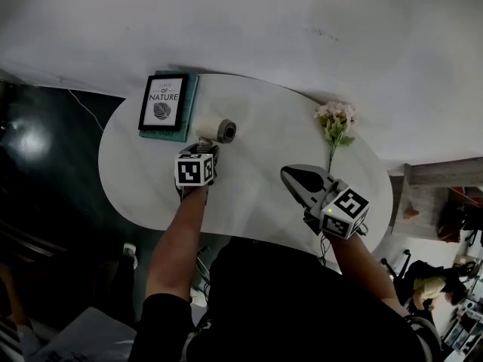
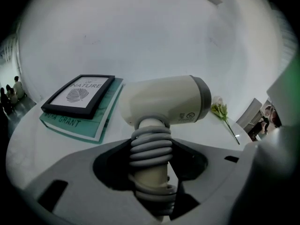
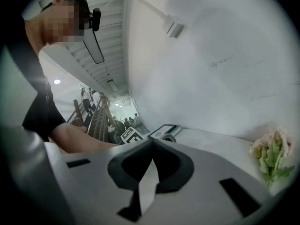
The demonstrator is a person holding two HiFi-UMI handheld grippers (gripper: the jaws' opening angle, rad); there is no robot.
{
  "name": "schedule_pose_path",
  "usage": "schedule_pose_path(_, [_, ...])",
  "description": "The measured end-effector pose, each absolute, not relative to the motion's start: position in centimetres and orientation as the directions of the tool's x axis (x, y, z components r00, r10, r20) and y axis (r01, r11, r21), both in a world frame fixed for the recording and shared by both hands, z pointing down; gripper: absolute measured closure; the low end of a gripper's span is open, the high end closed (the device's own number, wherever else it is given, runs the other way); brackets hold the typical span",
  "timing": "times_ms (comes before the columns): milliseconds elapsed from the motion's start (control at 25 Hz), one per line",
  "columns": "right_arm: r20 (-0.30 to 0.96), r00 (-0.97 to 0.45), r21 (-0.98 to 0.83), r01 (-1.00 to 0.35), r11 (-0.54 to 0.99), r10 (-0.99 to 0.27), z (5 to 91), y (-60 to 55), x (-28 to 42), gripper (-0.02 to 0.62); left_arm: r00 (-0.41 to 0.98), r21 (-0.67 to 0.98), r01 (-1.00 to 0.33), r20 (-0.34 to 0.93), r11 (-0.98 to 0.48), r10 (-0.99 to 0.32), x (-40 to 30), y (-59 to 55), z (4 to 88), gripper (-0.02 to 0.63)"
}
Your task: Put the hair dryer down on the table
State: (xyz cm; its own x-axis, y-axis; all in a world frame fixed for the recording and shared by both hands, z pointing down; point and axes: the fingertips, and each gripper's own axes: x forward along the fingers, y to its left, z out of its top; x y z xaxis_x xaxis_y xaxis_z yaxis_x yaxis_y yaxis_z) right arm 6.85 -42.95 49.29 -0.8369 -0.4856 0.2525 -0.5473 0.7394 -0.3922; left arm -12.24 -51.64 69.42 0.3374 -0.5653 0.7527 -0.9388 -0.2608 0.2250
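**Caller:** Left tool (image 2: 151, 161) is clamped on the hair dryer (image 2: 164, 101), jaws fairly wide, squeezing the cord-wrapped handle from both sides.

**Partner:** Where does the dryer sit?

**Caller:** Straight ahead of that tool, upper middle of the head view. It's over the white bench (image 1: 256, 194), just right of the book stack (image 1: 167, 104). The handle runs out along the jaws. The barrel lies across it, grey end toward the frame's right, where the flowers (image 1: 336, 121) are.

**Partner:** Touching down?

**Caller:** Can't tell. I'd judge it low but not let go. It has to come down along that handle line onto bare bench, clear of the books.

**Partner:** And the right tool (image 1: 296, 176)?

**Caller:** Lower right, jaws together, empty, well apart from the dryer. This is the left one's job.
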Motion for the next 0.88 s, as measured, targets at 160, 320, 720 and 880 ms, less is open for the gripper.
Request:
schedule_pose_path(160, [0.251,-0.838,-0.402,-0.546,0.735,-0.484,49.7,-42.8,7.0,0.588,0.306,0.204,-0.949,0.778,-0.239,-0.549,-12.6,-51.8,70.1,0.382])
schedule_pose_path(320, [0.248,-0.839,-0.409,-0.543,0.733,-0.484,49.8,-42.7,7.1,0.588,0.271,0.175,-0.958,0.807,-0.225,-0.525,-12.9,-51.9,70.7,0.382])
schedule_pose_path(720, [0.244,-0.838,-0.421,-0.545,0.725,-0.488,50.3,-42.5,8.2,0.588,0.202,0.052,-0.947,0.864,-0.317,-0.462,-13.2,-52.2,72.9,0.379])
schedule_pose_path(880, [0.241,-0.837,-0.432,-0.546,0.718,-0.492,50.5,-42.3,8.9,0.588,0.194,0.045,-0.946,0.871,-0.32,-0.452,-13.0,-52.3,73.0,0.369])
